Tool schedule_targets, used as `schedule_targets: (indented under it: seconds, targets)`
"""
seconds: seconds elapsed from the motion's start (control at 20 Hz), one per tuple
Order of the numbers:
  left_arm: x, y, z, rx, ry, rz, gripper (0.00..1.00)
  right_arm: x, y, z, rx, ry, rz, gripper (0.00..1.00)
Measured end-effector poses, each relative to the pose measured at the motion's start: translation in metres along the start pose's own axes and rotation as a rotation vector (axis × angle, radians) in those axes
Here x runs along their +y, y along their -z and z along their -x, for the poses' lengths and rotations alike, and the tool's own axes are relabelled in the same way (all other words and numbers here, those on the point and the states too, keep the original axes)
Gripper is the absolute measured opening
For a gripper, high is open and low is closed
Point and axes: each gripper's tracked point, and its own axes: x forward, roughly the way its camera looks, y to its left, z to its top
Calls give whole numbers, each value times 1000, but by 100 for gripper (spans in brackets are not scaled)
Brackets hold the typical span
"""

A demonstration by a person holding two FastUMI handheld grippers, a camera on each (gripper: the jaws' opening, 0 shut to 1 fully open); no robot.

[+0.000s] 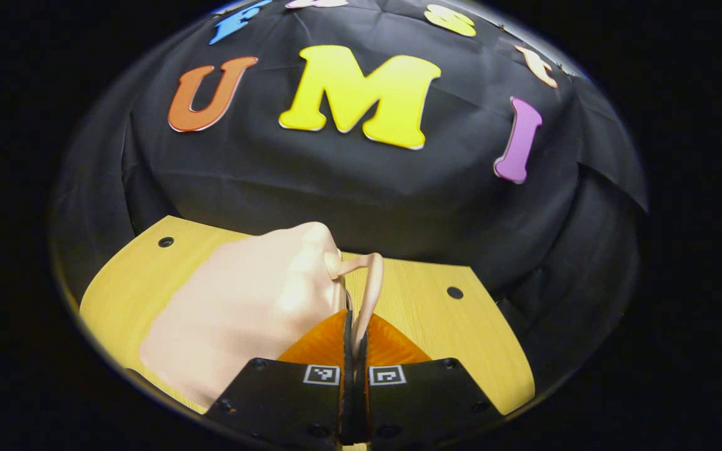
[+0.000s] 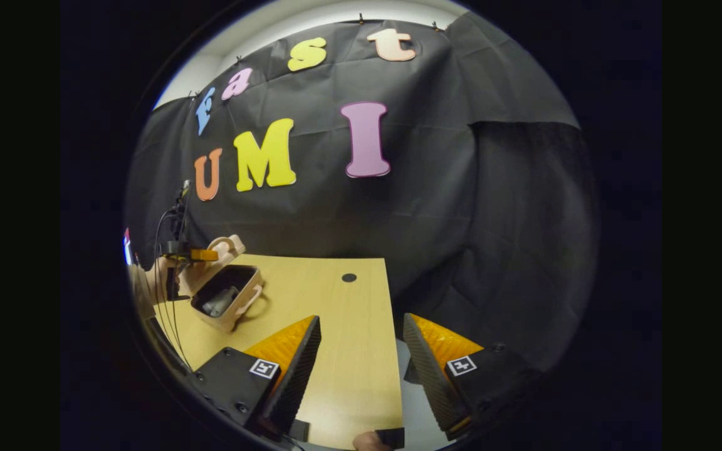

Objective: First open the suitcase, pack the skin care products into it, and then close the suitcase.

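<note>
While the left hand-held gripper (image 1: 353, 351) pinches the handle (image 1: 370, 294) of the suitcase lid (image 1: 242, 307), apparently to swing it closed, the suitcase (image 2: 226, 294) sits at nine o'clock on the desk (image 2: 342, 326). The right hand-held gripper (image 2: 361, 351) hangs wide open, empty. Inside, something grey is too small to identify.

The left tool (image 1: 355, 351) has its two black fingers pressed together on the thin beige handle (image 1: 370, 294) of the suitcase (image 1: 242, 307). The handle loops up from between the fingers and joins the smooth, pale pink shell, which rises to the left of the tool. Beneath lies the yellow wooden table (image 1: 474, 338), with a dark hole near each far corner.
</note>
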Motion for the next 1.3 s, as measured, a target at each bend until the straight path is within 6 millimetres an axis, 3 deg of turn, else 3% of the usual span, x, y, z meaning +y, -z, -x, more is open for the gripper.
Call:
schedule_targets:
  seconds: [0.3,0.4,0.5,0.65,0.8,0.85,0.95,1.0,1.05,1.1,1.15,1.2,1.25,1.3]
  targets:
    - [-23,71,-27,150,-13,19,4,3,12,1,29,1,1,77]
    - [-24,84,-29,174,-25,24,4,9,15,2,34,2,16,78]
    - [-20,82,-34,144,-76,-2,4,15,16,2,41,4,21,77]
    - [-34,98,-41,238,-73,-46,6,27,17,-1,55,8,21,78]
    - [-36,97,-40,265,-68,-70,12,49,5,-7,44,6,33,79]
    - [-33,94,-37,275,-74,-69,24,58,0,-8,33,3,44,79]
    - [-28,82,-28,259,-78,-87,30,76,-11,-13,12,-1,67,77]
    - [-33,75,-22,255,-44,-86,45,87,-16,-16,3,-5,73,77]
    - [-37,68,-13,236,-17,-81,50,97,-21,-20,-4,-9,77,77]
    - [-37,50,-2,185,-21,-100,55,107,-26,-22,-11,-13,83,79]
    - [-33,29,9,120,-29,-129,66,119,-32,-24,-20,-19,91,79]
    - [-30,8,21,55,-37,-158,83,130,-40,-26,-34,-19,100,77]
    - [-28,-15,36,-17,-44,-182,76,138,-47,-28,-50,-14,109,77]
    - [-26,-39,51,-91,-49,-207,80,146,-56,-29,-73,-8,114,79]
